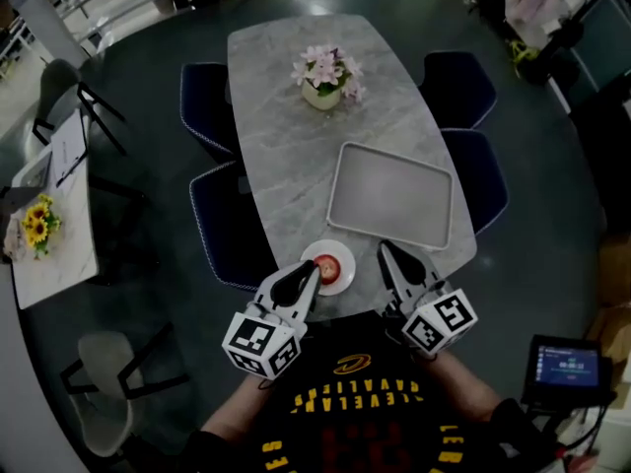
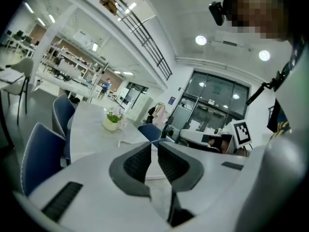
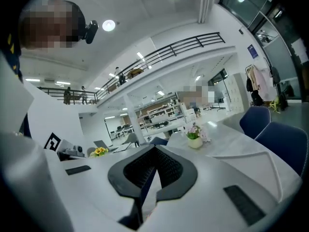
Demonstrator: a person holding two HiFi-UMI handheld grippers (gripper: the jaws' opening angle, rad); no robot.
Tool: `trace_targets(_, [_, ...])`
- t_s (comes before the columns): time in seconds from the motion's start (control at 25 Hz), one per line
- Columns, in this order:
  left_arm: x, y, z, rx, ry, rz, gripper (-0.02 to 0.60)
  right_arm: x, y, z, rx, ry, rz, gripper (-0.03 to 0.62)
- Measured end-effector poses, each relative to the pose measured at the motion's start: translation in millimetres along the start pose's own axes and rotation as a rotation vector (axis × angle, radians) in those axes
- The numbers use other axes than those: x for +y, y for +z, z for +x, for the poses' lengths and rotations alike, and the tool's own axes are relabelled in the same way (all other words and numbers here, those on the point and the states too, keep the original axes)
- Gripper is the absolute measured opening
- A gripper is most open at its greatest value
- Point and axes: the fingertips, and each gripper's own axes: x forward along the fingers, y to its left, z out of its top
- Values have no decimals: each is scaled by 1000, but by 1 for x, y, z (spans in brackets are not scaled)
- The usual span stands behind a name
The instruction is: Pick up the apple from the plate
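Near the plate (image 1: pixel 345 280) the left gripper (image 1: pixel 312 272) is cracked a sliver, right gripper (image 1: pixel 385 251) pinched shut, both empty, so open one wide before straddling the apple (image 1: pixel 326 263).

Apple still parked on its plate, view from above

Red apple (image 1: pixel 327 263) sits on a small white plate (image 1: pixel 345 278) at the near edge of the gray stone-look table (image 1: pixel 286 146). The left gripper (image 1: pixel 314 268) has its tips right at the plate's left rim, while the right gripper (image 1: pixel 385 248) is just beside the plate, by the near side of an empty tray (image 1: pixel 389 197). A pot of pink flowers (image 1: pixel 324 75) stands at the far end.
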Motion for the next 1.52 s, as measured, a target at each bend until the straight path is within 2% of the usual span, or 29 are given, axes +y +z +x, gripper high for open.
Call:
trace_targets(0.16, [-20, 24, 1, -52, -38, 88, 43, 17, 16, -3, -57, 34, -61, 6])
trace_targets(0.4, [-28, 28, -3, -81, -44, 162, 43, 26, 29, -14, -121, 44, -146, 6])
trace_targets(0.64, [-36, 40, -1, -99, -42, 169, 43, 24, 34, -17, -147, 58, -196, 6])
trace_targets(0.88, [-45, 43, -2, -112, -57, 227, 43, 23, 33, -21, -144, 53, -182, 6])
trace_targets(1.12, [-48, 37, -1, -87, -63, 202, 43, 22, 27, -24, -131, 56, -192, 6])
trace_targets(1.52, [-59, 33, -4, -93, -82, 220, 43, 23, 24, -36, -143, 44, -176, 6])
